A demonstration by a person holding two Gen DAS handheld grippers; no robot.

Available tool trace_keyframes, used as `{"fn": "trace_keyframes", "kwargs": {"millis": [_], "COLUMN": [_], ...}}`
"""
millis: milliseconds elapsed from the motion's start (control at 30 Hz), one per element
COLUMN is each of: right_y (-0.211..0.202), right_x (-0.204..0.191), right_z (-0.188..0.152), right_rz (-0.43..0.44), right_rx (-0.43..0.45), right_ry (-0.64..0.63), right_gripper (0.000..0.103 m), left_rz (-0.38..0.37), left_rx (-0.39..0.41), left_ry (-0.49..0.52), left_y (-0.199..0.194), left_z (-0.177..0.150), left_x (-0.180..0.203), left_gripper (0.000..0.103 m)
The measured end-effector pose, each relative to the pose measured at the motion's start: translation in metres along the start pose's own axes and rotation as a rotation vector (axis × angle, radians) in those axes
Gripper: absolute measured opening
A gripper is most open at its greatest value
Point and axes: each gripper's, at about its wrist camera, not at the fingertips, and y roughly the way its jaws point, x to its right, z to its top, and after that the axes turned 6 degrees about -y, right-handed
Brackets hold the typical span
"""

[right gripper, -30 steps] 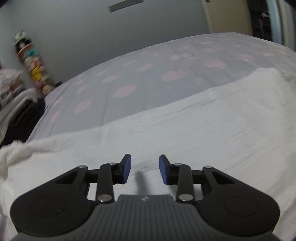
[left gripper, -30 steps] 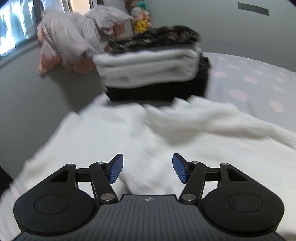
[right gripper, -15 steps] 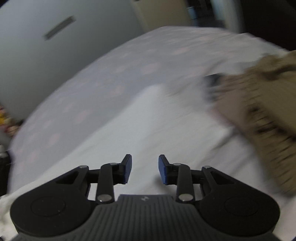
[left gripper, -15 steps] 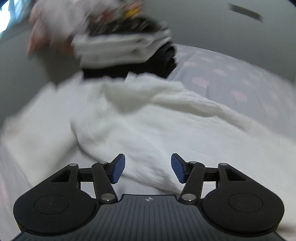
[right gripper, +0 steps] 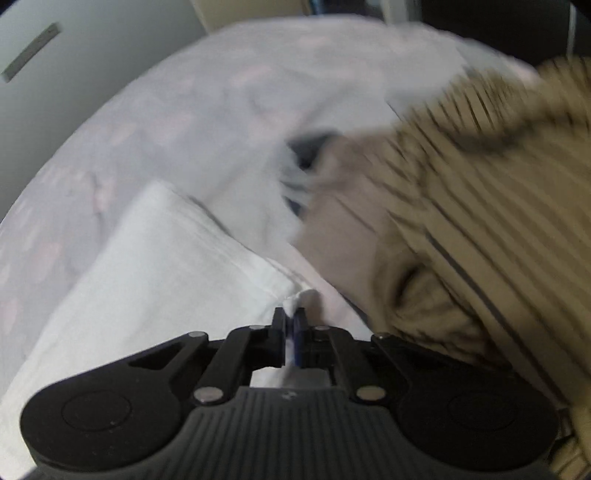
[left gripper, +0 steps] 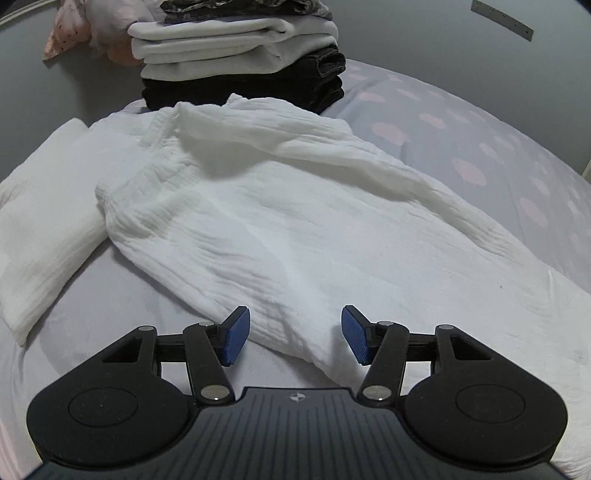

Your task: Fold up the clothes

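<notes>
A crinkled white garment (left gripper: 280,206) lies spread and rumpled on the bed. One part of it is folded flat at the left (left gripper: 40,229). My left gripper (left gripper: 293,334) hovers low over the garment's near hem. It is open, and its blue pads (left gripper: 236,334) stand apart with cloth below them, not pinched. In the right wrist view the same white garment (right gripper: 159,266) runs off to the left. My right gripper (right gripper: 290,321) is shut on its near corner, and a small tuft of cloth (right gripper: 301,297) sticks up past the fingertips.
A stack of folded clothes (left gripper: 236,55), white over black, stands at the head of the bed. A pinkish heap (left gripper: 74,26) lies beside it against the wall. The lilac bedsheet with pink spots (left gripper: 480,147) stretches right. A blurred beige striped garment (right gripper: 480,221) lies just right of my right gripper.
My right gripper swung right along the white garment to its corner by the striped cloth and shut on it. My left gripper dropped closer to the near hem, still open.
</notes>
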Motion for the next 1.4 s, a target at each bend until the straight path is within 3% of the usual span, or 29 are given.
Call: {"fn": "trace_keyframes", "kwargs": {"millis": [133,300,400,467,533,667,800,900,1100,1133,1200,1233,1400], "right_y": [-0.033,-0.047,-0.045,-0.041,-0.045,-0.054,-0.036,-0.015,0.022,0.024,0.024,0.021,-0.018], "right_x": [-0.062,-0.133,-0.16,-0.167,-0.155,-0.106,-0.045,-0.012,0.011,0.011,0.009,0.007,0.005], "right_z": [0.017,0.023,0.021,0.02,0.022,0.025,0.01,-0.011,-0.034,-0.035,-0.035,-0.033,-0.021], "right_rz": [0.154,0.307,0.332,0.32,0.303,0.222,0.083,0.053,0.043,0.043,0.049,0.056,-0.031], "right_rx": [0.058,0.062,0.066,0.058,0.072,0.11,0.047,-0.012,-0.047,-0.041,-0.031,-0.027,0.065], "right_ry": [-0.153,-0.241,-0.305,-0.331,-0.315,-0.252,-0.124,-0.017,0.117,0.125,0.127,0.123,0.028], "right_gripper": [0.004,0.004,0.006,0.019,0.032,0.032,0.032,0.033,0.036,0.036,0.009,0.005,0.004], "left_rz": [-0.026,-0.024,-0.04,-0.049,-0.06,-0.097,-0.111,-0.12,-0.118,-0.115,-0.108,-0.105,-0.112], "left_rx": [-0.009,0.037,0.023,0.007,-0.007,-0.032,-0.032,-0.039,-0.065,-0.068,-0.067,-0.066,-0.059], "left_ry": [0.033,0.114,0.084,0.055,0.032,0.001,0.03,0.036,0.022,0.022,0.037,0.044,0.056], "left_y": [0.003,-0.003,-0.001,0.002,0.003,0.004,0.002,0.001,0.006,0.007,0.008,0.008,0.006], "left_z": [-0.001,-0.004,-0.001,0.001,0.002,0.004,0.002,0.001,0.0,0.0,-0.001,-0.001,0.001], "left_x": [0.011,0.02,0.014,0.009,0.005,0.003,0.01,0.011,0.009,0.009,0.011,0.013,0.012], "left_gripper": [0.065,0.065,0.065,0.065,0.065,0.065,0.065,0.065,0.065,0.065,0.065,0.065,0.065]}}
